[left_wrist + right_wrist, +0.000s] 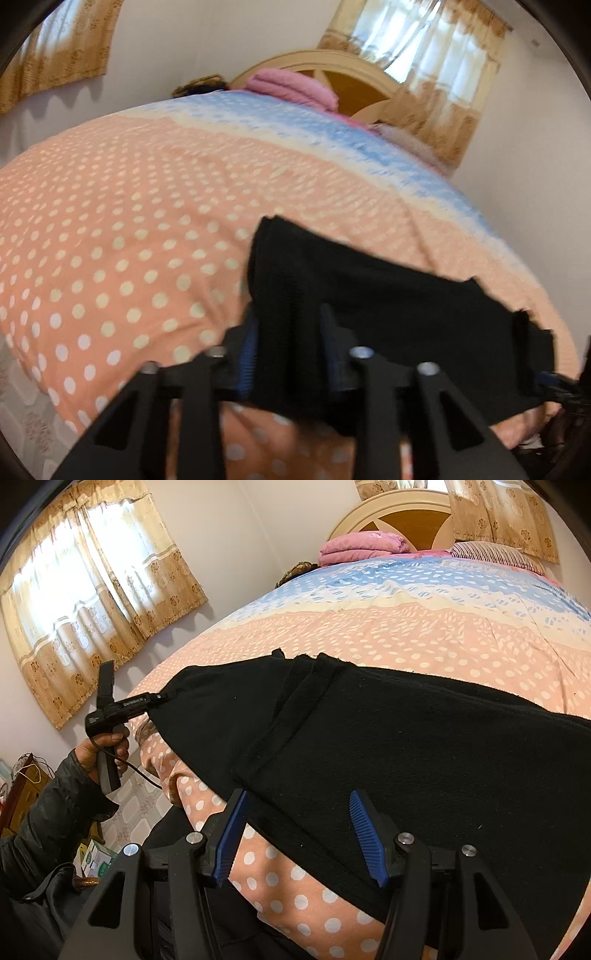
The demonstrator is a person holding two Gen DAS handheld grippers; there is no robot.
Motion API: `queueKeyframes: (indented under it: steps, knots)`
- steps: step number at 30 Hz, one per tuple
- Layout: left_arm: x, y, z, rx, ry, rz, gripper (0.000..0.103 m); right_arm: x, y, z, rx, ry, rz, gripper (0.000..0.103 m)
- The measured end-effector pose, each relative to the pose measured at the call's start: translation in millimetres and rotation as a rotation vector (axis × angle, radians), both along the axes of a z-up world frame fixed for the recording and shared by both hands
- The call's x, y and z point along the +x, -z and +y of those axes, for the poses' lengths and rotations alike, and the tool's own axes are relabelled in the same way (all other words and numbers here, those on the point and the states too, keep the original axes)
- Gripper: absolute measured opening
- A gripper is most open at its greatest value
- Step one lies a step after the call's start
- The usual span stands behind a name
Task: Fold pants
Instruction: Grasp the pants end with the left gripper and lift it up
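The black pants (369, 746) lay spread on the dotted pink and blue bed cover (424, 635). The left gripper (290, 332) pinched a bunch of the pants cloth tight between its blue pads at the near edge. The right gripper (301, 834) hung over the pants with its jaws apart, gripping nothing. A hand (107, 749) held the left tool.

black pants (369, 746), folded, on bed
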State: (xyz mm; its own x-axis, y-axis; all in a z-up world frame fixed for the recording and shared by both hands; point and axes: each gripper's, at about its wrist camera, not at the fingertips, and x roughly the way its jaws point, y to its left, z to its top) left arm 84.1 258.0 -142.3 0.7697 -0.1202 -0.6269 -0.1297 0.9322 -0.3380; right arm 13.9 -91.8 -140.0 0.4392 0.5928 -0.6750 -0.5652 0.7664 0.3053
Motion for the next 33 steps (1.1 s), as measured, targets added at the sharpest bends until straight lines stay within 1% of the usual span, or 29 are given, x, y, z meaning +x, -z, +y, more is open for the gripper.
queueKeyframes:
  steps: [2, 4, 7, 9, 11, 12, 14, 15, 16, 18, 20, 25, 29, 33]
  knots:
    - [-3, -8, 1, -0.04, 0.015, -0.025, 0.025, 0, 0, 0, 0.002, 0.0, 0.0, 0.058]
    - [-5, -15, 0, -0.037, 0.022, -0.046, 0.025, 0, 0, 0, 0.005, 0.002, 0.0, 0.058]
    - [-6, -18, -2, -0.036, 0.022, -0.046, 0.025, 1, 1, 0, 0.004, 0.002, 0.0, 0.058]
    - [-3, -17, -5, 0.001, 0.021, -0.021, 0.024, 1, 1, 0, 0.004, 0.002, 0.0, 0.058]
    - [-3, -17, -5, -0.015, 0.021, -0.023, 0.024, 1, 0, 0, 0.007, 0.004, 0.002, 0.058]
    - [-2, -18, -7, -0.007, 0.014, -0.02, 0.024, 1, 0, -1, 0.008, 0.008, 0.003, 0.058]
    - [-2, -29, -17, 0.056, 0.025, -0.037, 0.024, 0, -2, -3, 0.01, 0.016, 0.002, 0.058]
    - [-3, -37, -24, 0.08, 0.037, -0.056, 0.024, 0, -3, -4, 0.011, 0.019, 0.001, 0.059]
    - [-4, -45, -31, 0.084, 0.053, -0.079, 0.023, 0, -4, -6, 0.012, 0.026, -0.002, 0.059]
    - [-7, -59, -40, 0.075, 0.08, -0.117, 0.023, -1, -8, -12, 0.021, 0.044, -0.006, 0.059]
    - [-10, -73, -54, 0.083, 0.113, -0.159, 0.022, 0, -14, -18, 0.037, 0.064, -0.011, 0.059]
    - [-18, -99, -81, 0.038, 0.194, -0.249, 0.022, -1, -30, -41, 0.086, 0.135, -0.028, 0.059]
    - [-18, -113, -108, 0.041, 0.271, -0.291, 0.022, -4, -36, -64, 0.122, 0.197, -0.03, 0.059]
    - [-9, -120, -138, 0.053, 0.343, -0.299, 0.021, -4, -35, -87, 0.142, 0.263, -0.021, 0.059]
